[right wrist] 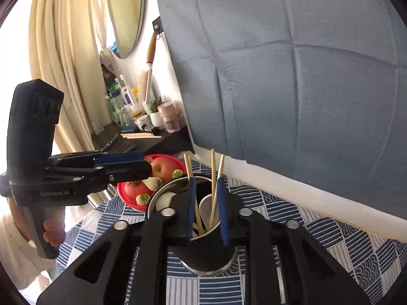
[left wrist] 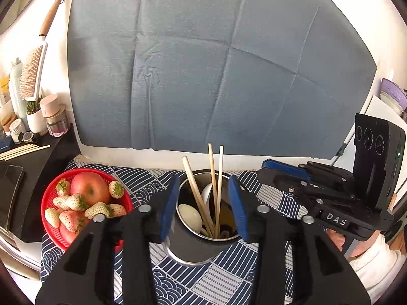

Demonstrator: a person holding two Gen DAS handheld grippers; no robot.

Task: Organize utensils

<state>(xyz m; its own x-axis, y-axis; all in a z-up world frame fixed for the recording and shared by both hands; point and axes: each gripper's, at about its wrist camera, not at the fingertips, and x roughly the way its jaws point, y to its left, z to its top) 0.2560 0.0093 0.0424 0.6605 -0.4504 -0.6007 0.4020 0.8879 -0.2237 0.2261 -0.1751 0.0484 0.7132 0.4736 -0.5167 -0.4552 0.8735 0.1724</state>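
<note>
Left wrist view looks down on a steel cup [left wrist: 201, 244] standing on a blue-and-white patterned cloth [left wrist: 267, 195]. Its base is hidden behind the black body of the left gripper [left wrist: 203, 206], whose blue fingers [left wrist: 168, 206] are spread wide, one on each side of the cup; whether they touch its wall is hard to tell. Inside the cup stand wooden chopsticks [left wrist: 215, 185] and two white spoons [left wrist: 189, 216], their handles lost among the sticks and the dark interior. To the left a red basket [left wrist: 51, 195] holds an apple [left wrist: 89, 188] and pale strawberries [left wrist: 76, 202]; its near rim is covered by the gripper. More chopsticks [left wrist: 25, 150] lie on a black shelf [left wrist: 53, 162] further left, well apart from the cup. At the right edge the right gripper [left wrist: 269, 169] shows side-on, with "DAS" readable on its body; the hand beneath it is cut off by the frame.

In the right wrist view its blue fingers [right wrist: 222, 211] stand moderately apart, over the cup's mouth [right wrist: 178, 181], with chopsticks [right wrist: 216, 190] rising between them and nothing pinched. The left gripper [right wrist: 142, 162] appears at left with faint lettering, "GenRobot.AI". Bottles and jars [right wrist: 127, 101] on the shelf carry labels too small to read.
</note>
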